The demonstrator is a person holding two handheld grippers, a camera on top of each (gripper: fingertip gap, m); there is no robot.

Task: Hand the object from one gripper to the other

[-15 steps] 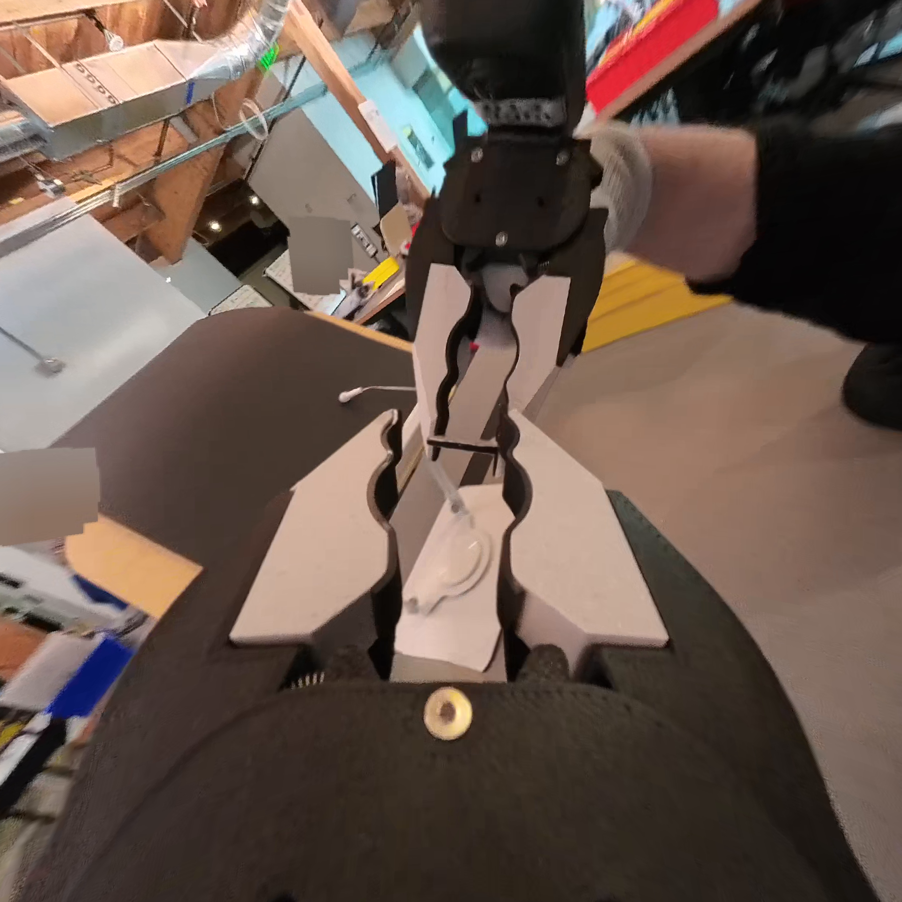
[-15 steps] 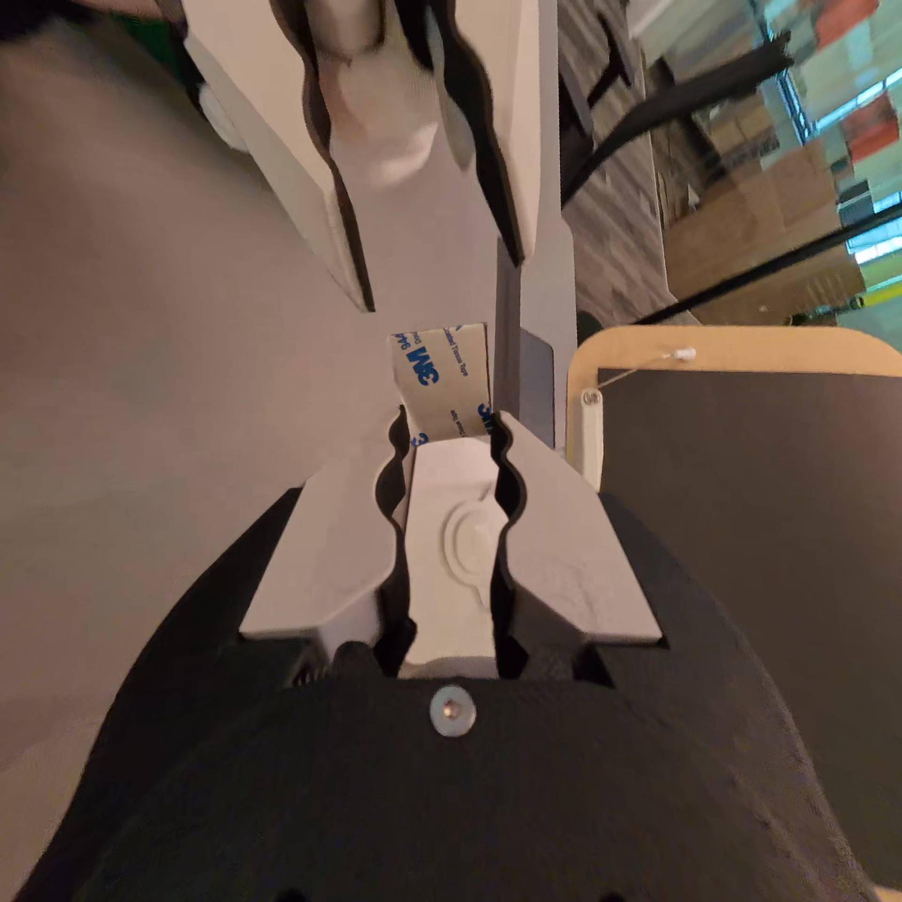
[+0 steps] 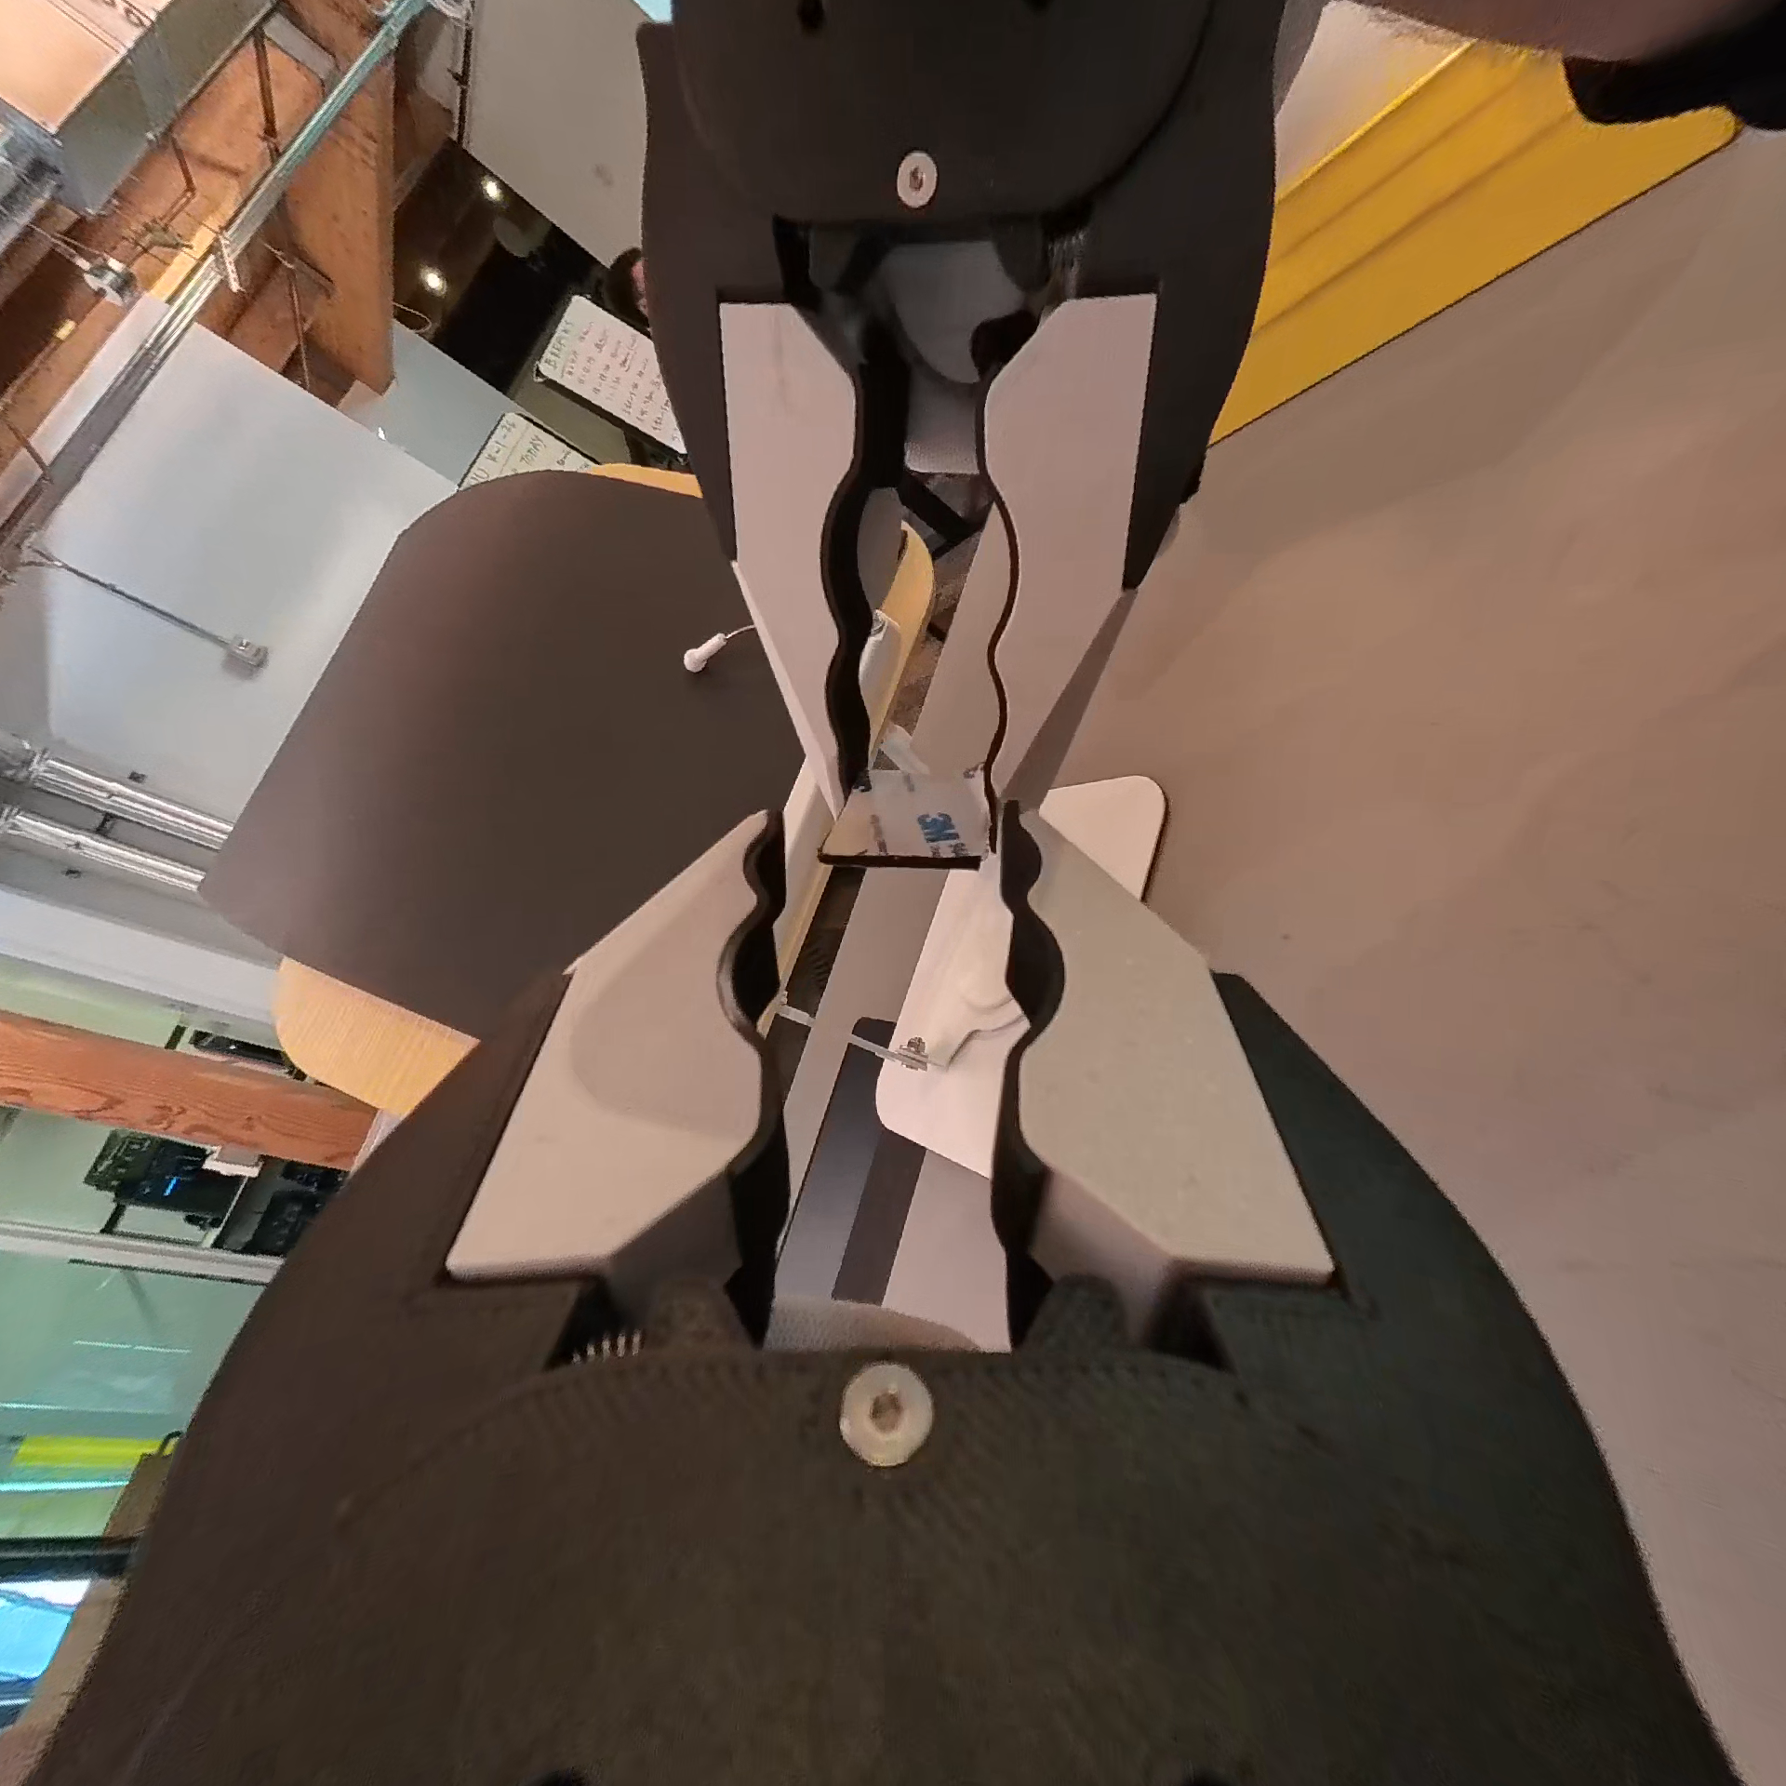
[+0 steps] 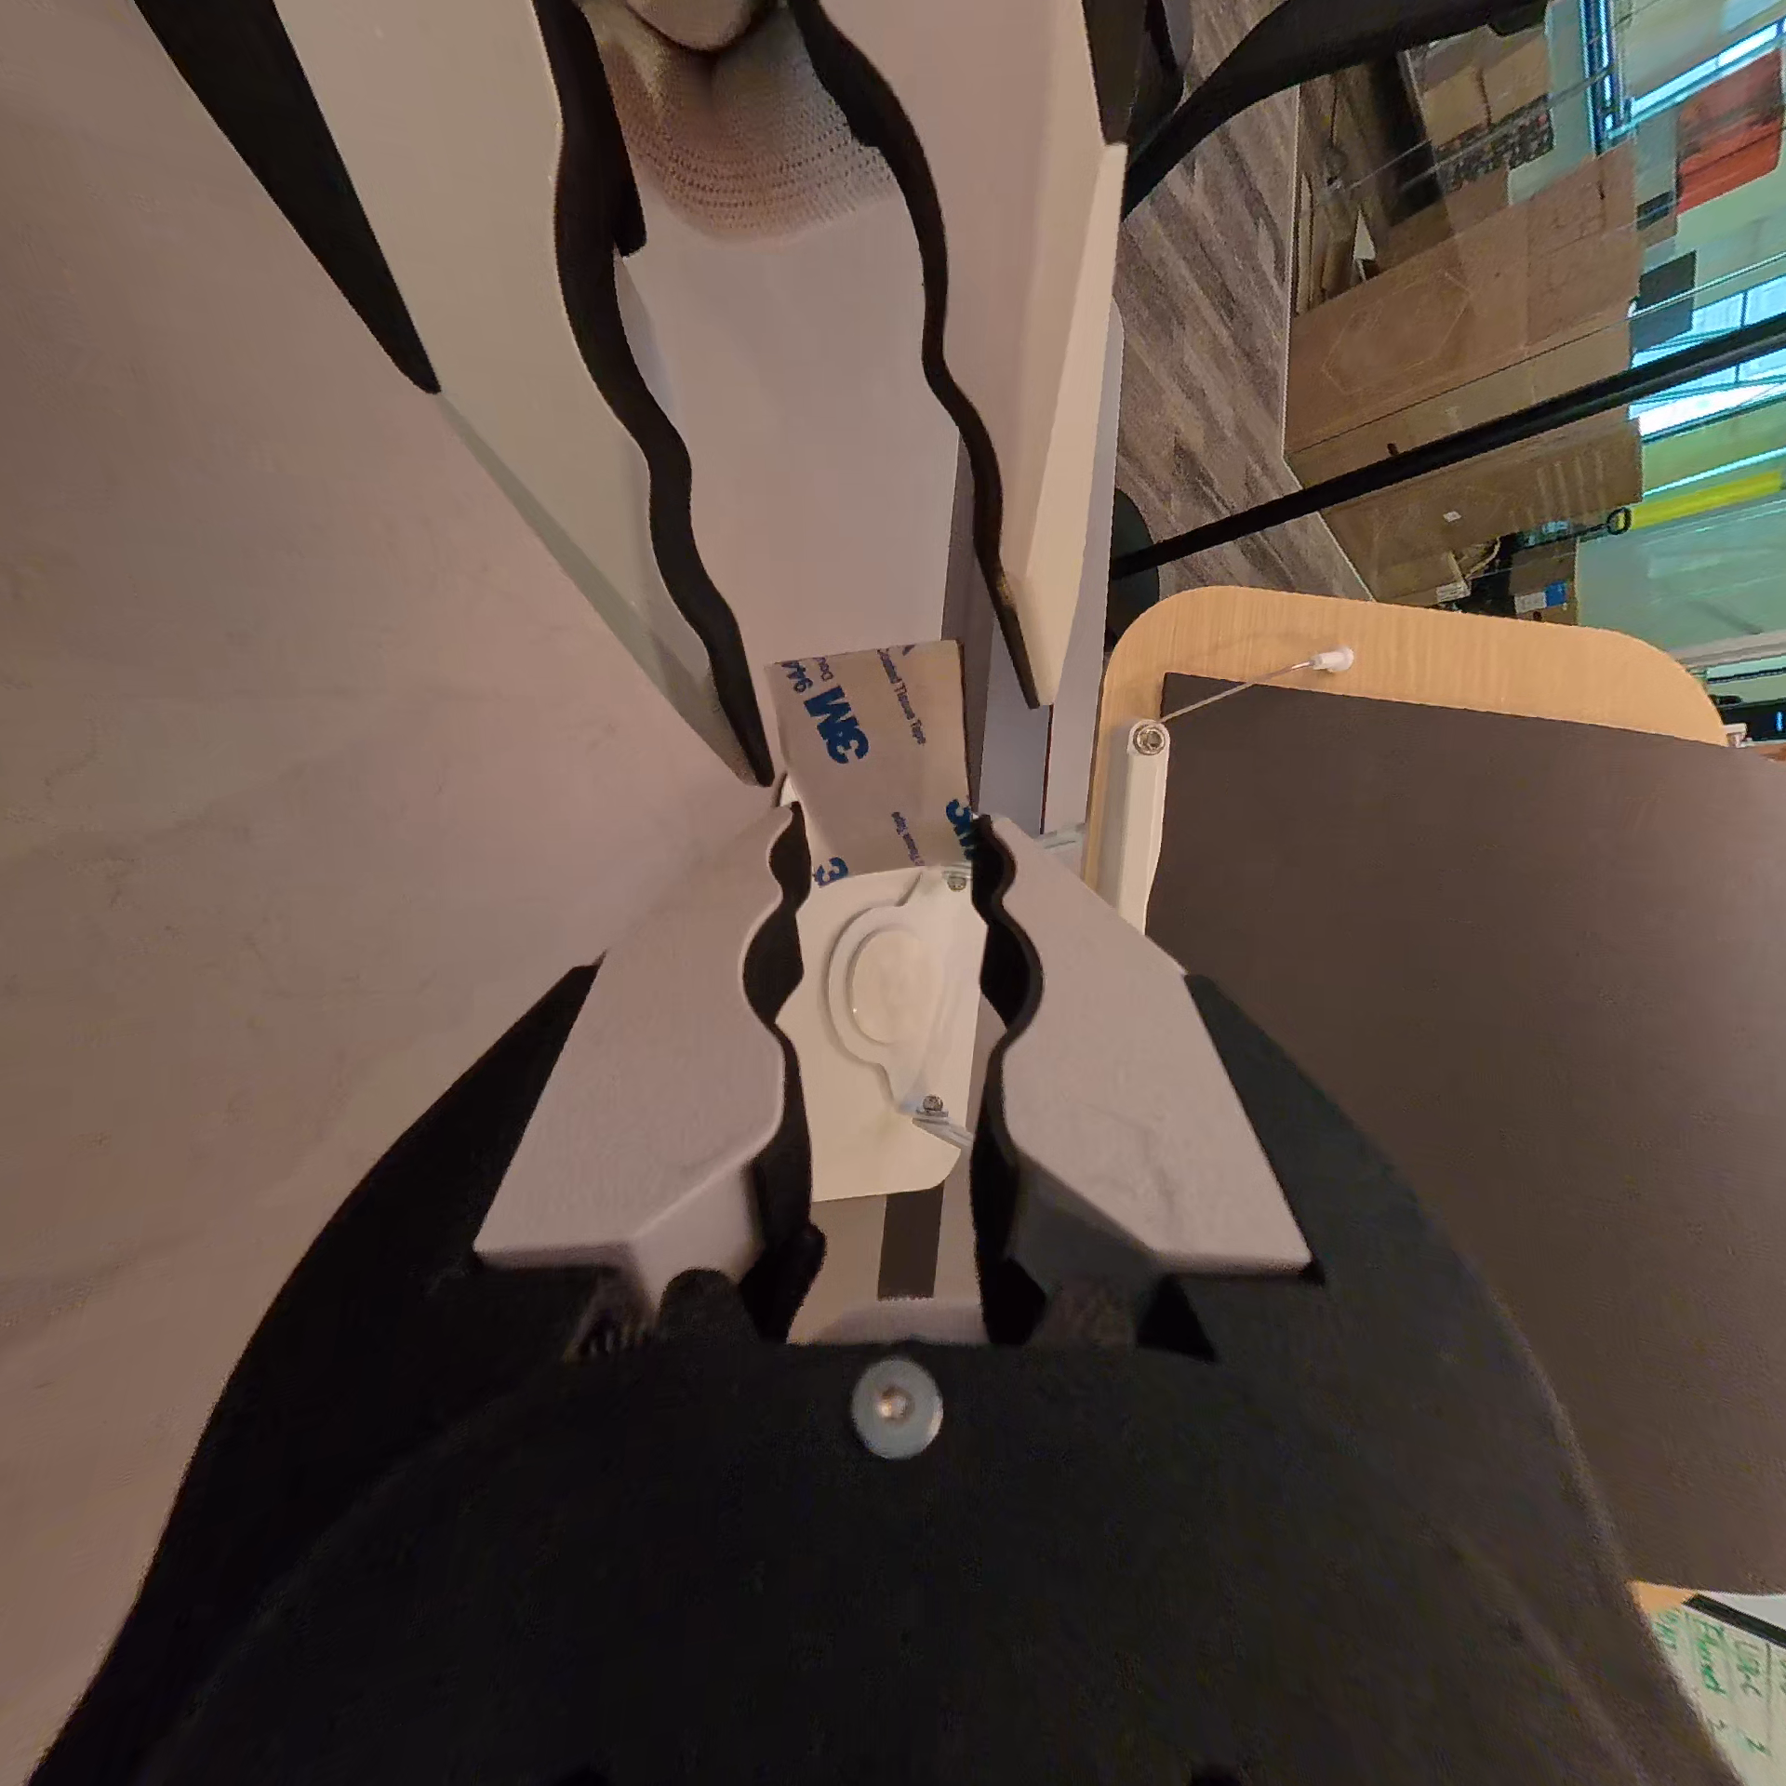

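Catching the handover midway, the right gripper [image 4: 884, 821] pinches the adhesive pad [image 4: 870, 744] at frame centre while the left gripper [image 3: 889, 821] stands open around its free end, so closing there likely comes next; only the right wrist view shows the pad's printed face squarely.

An industrial-style office or lab is suggested: exposed metal ductwork [image 3: 58, 126] and timber beams are seen above handwritten whiteboards [image 3: 609, 387] (behind the dark-topped table [image 3: 503, 734]).
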